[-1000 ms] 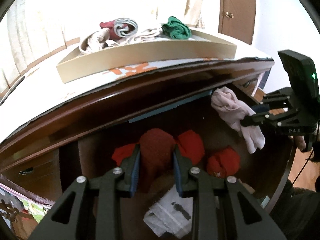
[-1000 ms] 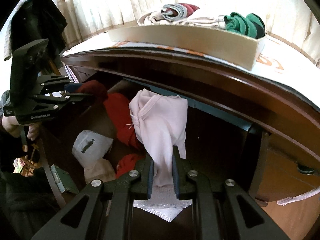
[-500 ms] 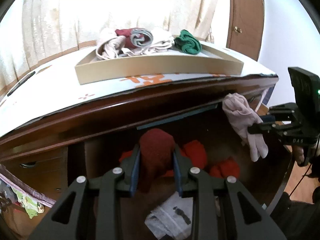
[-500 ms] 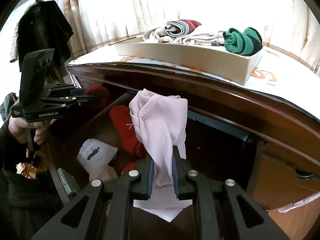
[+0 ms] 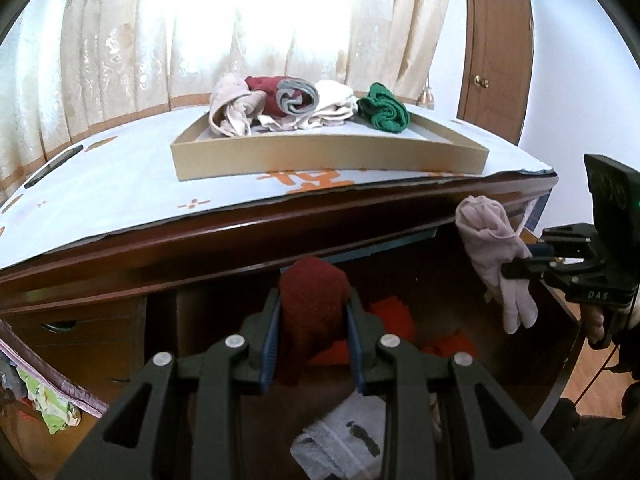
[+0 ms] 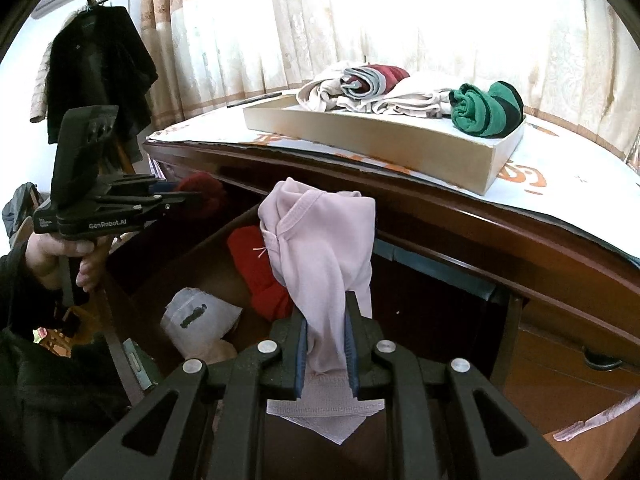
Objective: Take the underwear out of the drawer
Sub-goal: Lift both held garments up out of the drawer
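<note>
My left gripper (image 5: pixel 313 340) is shut on a dark red rolled underwear (image 5: pixel 310 312), held above the open wooden drawer (image 5: pixel 560 360). My right gripper (image 6: pixel 326 350) is shut on a pale pink underwear (image 6: pixel 324 256), also lifted above the drawer; it also shows in the left wrist view (image 5: pixel 494 256). Bright red pieces (image 5: pixel 394 316) and a white bundle (image 5: pixel 340 444) lie in the drawer. The left gripper appears in the right wrist view (image 6: pixel 192 196), holding the dark red piece.
A cardboard tray (image 5: pixel 328 156) on the dresser top holds rolled beige, red-grey, white and green underwear (image 5: pixel 384 110). The dresser's dark wooden edge (image 5: pixel 240 240) overhangs the drawer. Curtains are behind. A dark jacket (image 6: pixel 96 68) hangs at the left. A door (image 5: pixel 496 40) is at the right.
Both grippers have risen with their garments, from inside the drawer to about the level of the dresser edge. The tray on top now shows more from above.
</note>
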`<state>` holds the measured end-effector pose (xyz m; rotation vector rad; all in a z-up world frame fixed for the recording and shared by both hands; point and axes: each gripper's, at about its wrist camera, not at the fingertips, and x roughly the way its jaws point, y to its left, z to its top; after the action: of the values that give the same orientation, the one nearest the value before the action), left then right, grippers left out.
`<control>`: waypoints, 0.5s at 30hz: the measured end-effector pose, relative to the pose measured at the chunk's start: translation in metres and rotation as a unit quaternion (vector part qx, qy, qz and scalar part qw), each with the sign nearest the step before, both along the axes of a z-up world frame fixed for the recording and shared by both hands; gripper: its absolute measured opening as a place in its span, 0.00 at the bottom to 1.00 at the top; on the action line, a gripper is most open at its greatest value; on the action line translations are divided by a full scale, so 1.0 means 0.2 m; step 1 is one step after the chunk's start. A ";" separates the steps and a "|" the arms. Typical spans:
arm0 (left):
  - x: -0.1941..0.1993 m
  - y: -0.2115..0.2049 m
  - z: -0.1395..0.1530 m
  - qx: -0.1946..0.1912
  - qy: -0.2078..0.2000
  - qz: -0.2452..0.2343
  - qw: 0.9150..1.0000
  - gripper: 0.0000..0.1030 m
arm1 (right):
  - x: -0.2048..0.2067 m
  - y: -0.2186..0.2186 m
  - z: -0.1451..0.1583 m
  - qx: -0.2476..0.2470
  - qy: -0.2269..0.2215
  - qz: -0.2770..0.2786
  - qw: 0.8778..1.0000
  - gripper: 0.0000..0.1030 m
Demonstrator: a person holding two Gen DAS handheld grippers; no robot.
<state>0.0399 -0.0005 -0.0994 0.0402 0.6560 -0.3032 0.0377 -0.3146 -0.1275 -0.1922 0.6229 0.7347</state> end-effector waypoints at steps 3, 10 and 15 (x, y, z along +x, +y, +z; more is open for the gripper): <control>-0.01 0.01 0.01 -0.005 -0.009 0.004 1.000 0.27 | -0.01 -0.01 0.00 0.006 -0.004 -0.001 1.000 0.17; -0.05 0.01 0.04 -0.017 -0.045 0.004 0.999 0.27 | -0.07 -0.03 0.03 0.022 -0.037 0.008 0.999 0.17; -0.07 0.00 0.06 -0.022 -0.057 0.005 0.998 0.27 | -0.08 -0.04 0.05 0.033 -0.052 0.008 0.998 0.17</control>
<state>0.0261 -0.0013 -0.0874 0.0116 0.5352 -0.3045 0.0212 -0.3226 -0.1181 -0.1744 0.4971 0.7555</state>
